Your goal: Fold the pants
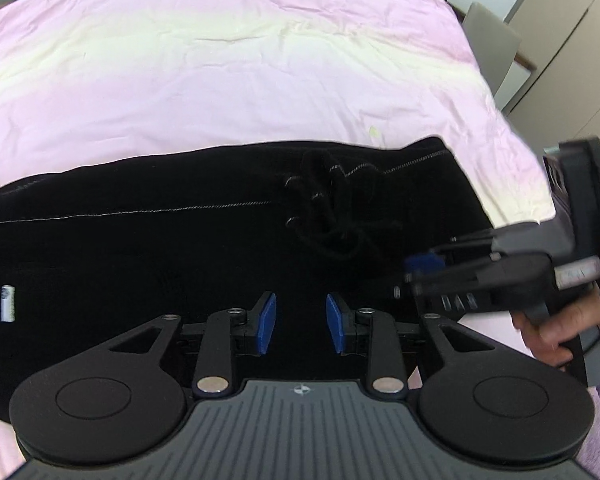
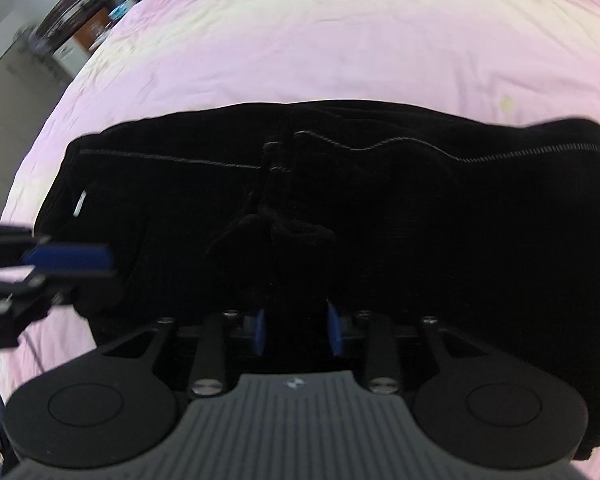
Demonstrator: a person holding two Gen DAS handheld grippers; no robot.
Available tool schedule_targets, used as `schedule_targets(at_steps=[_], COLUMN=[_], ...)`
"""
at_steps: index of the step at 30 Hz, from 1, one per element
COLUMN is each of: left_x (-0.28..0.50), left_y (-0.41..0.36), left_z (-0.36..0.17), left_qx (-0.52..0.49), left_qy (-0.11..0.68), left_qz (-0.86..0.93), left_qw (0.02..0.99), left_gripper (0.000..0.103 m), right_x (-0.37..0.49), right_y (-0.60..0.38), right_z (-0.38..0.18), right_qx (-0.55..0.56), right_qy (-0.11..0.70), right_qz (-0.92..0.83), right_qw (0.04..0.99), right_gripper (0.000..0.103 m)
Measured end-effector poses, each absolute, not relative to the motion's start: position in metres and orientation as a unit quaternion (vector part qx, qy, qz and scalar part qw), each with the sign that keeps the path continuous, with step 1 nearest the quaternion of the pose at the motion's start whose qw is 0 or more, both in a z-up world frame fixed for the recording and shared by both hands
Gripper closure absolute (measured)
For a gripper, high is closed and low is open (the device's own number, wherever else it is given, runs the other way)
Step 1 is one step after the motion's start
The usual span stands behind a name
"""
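Because the black pants (image 2: 340, 208) lie bunched crosswise on the pink bedsheet (image 1: 220, 80), already doubled into a thick dark slab, they will likely handle as soft, limp and fairly heavy cloth (the drawstring (image 1: 332, 216) sits loose on top near the stitched waistband). Pinching at an outer edge or corner, through all layers, looks the safest hold. Above the near side of the fabric the left gripper (image 1: 300, 322) hovers, blue pads parted, nothing between them. Likewise the right gripper (image 2: 296, 328) stands spread and empty over the cloth.

Matt black knit pants (image 1: 180, 248) — smooth pink cotton sheet (image 1: 220, 92)
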State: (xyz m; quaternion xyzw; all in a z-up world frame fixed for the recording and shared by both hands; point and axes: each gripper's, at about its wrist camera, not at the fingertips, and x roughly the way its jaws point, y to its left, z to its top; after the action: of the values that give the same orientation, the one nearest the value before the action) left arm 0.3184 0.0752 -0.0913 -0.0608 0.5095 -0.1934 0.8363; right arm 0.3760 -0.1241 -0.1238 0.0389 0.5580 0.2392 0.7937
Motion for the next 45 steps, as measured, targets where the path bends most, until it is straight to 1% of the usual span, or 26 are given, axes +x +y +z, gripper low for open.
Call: schedule_targets(at_steps=[1, 2, 3, 4, 5, 6, 7, 10, 13, 16, 17, 18, 20, 22, 23, 24, 26, 30, 31, 32, 34, 37, 41, 43, 45], left_x=[0.323, 0.328, 0.331, 0.334, 0.338, 0.343, 0.348, 0.362, 0.373, 0.377, 0.380, 0.382, 0.385, 0.384, 0.381, 0.377, 0.365, 0.352, 0.353, 0.354, 0.357, 0.360, 0.362, 0.363, 0.366], left_y=[0.076, 0.075, 0.077, 0.077, 0.075, 0.073, 0.069, 0.058, 0.044, 0.036, 0.031, 0.027, 0.018, 0.008, 0.003, 0.001, 0.003, 0.020, 0.026, 0.032, 0.041, 0.045, 0.047, 0.045, 0.044], left_z=[-0.092, -0.093, -0.095, -0.097, -0.097, -0.098, -0.101, -0.111, -0.125, -0.134, -0.137, -0.139, -0.143, -0.144, -0.141, -0.137, -0.122, -0.091, -0.091, -0.093, -0.105, -0.129, -0.152, -0.158, -0.161], left_qx=[-0.076, -0.093, -0.109, -0.123, -0.136, -0.147, -0.156, -0.173, -0.182, -0.201, -0.199, -0.191, -0.164, -0.113, -0.085, -0.069, -0.053, -0.046, -0.048, -0.051, -0.063, -0.068, -0.068, -0.062, -0.060], left_qy=[0.507, 0.506, 0.504, 0.502, 0.499, 0.496, 0.495, 0.513, 0.541, 0.546, 0.548, 0.551, 0.562, 0.566, 0.562, 0.552, 0.522, 0.495, 0.499, 0.505, 0.527, 0.548, 0.561, 0.562, 0.565], left_qz=[-0.197, -0.198, -0.198, -0.197, -0.194, -0.191, -0.191, -0.189, -0.174, -0.167, -0.160, -0.153, -0.139, -0.118, -0.104, -0.100, -0.114, -0.124, -0.122, -0.119, -0.114, -0.098, -0.086, -0.087, -0.085], left_qw=[0.836, 0.834, 0.834, 0.833, 0.834, 0.834, 0.833, 0.819, 0.803, 0.796, 0.797, 0.798, 0.799, 0.808, 0.816, 0.825, 0.844, 0.859, 0.857, 0.853, 0.840, 0.828, 0.820, 0.820, 0.819], left_gripper=[0.068, 0.068, 0.063, 0.060, 0.054, 0.050, 0.049, 0.048, 0.048, 0.042, 0.037, 0.034, 0.032, 0.050, 0.069, 0.077, 0.089, 0.091, 0.091, 0.091, 0.092, 0.093, 0.092, 0.090, 0.088], right_x=[0.375, 0.375, 0.374, 0.373, 0.374, 0.374, 0.375, 0.378, 0.384, 0.382, 0.381, 0.379, 0.374, 0.372, 0.372, 0.372, 0.369, 0.362, 0.358, 0.360, 0.355, 0.350, 0.350, 0.351, 0.348], right_y=[-0.123, -0.126, -0.133, -0.139, -0.146, -0.154, -0.163, -0.183, -0.212, -0.233, -0.238, -0.242, -0.247, -0.253, -0.256, -0.258, -0.266, -0.271, -0.275, -0.272, -0.273, -0.269, -0.272, -0.269, -0.263], right_z=[-0.120, -0.115, -0.109, -0.102, -0.096, -0.091, -0.087, -0.087, -0.097, -0.106, -0.109, -0.111, -0.116, -0.118, -0.118, -0.118, -0.116, -0.111, -0.110, -0.111, -0.113, -0.116, -0.133, -0.153, -0.173], right_qx=[0.034, 0.037, 0.040, 0.039, 0.036, 0.031, 0.020, -0.043, -0.043, -0.015, -0.015, -0.019, -0.027, -0.023, -0.018, -0.013, -0.010, -0.003, 0.004, 0.011, 0.012, -0.006, 0.002, 0.006, -0.003], right_qy=[0.562, 0.564, 0.565, 0.565, 0.563, 0.560, 0.554, 0.544, 0.547, 0.553, 0.554, 0.553, 0.549, 0.545, 0.544, 0.542, 0.537, 0.527, 0.527, 0.529, 0.532, 0.531, 0.550, 0.569, 0.563], right_qz=[0.251, 0.260, 0.267, 0.267, 0.265, 0.262, 0.254, 0.200, 0.166, 0.161, 0.162, 0.163, 0.164, 0.165, 0.165, 0.164, 0.163, 0.164, 0.167, 0.172, 0.179, 0.185, 0.193, 0.190, 0.193], right_qw=[0.787, 0.783, 0.779, 0.780, 0.782, 0.786, 0.792, 0.814, 0.819, 0.817, 0.817, 0.817, 0.819, 0.822, 0.823, 0.824, 0.828, 0.834, 0.833, 0.831, 0.827, 0.827, 0.812, 0.800, 0.804], right_gripper=[0.058, 0.053, 0.052, 0.049, 0.046, 0.045, 0.045, 0.046, 0.046, 0.046, 0.046, 0.046, 0.046, 0.046, 0.046, 0.046, 0.046, 0.046, 0.052, 0.063, 0.069, 0.076, 0.080, 0.080, 0.081])
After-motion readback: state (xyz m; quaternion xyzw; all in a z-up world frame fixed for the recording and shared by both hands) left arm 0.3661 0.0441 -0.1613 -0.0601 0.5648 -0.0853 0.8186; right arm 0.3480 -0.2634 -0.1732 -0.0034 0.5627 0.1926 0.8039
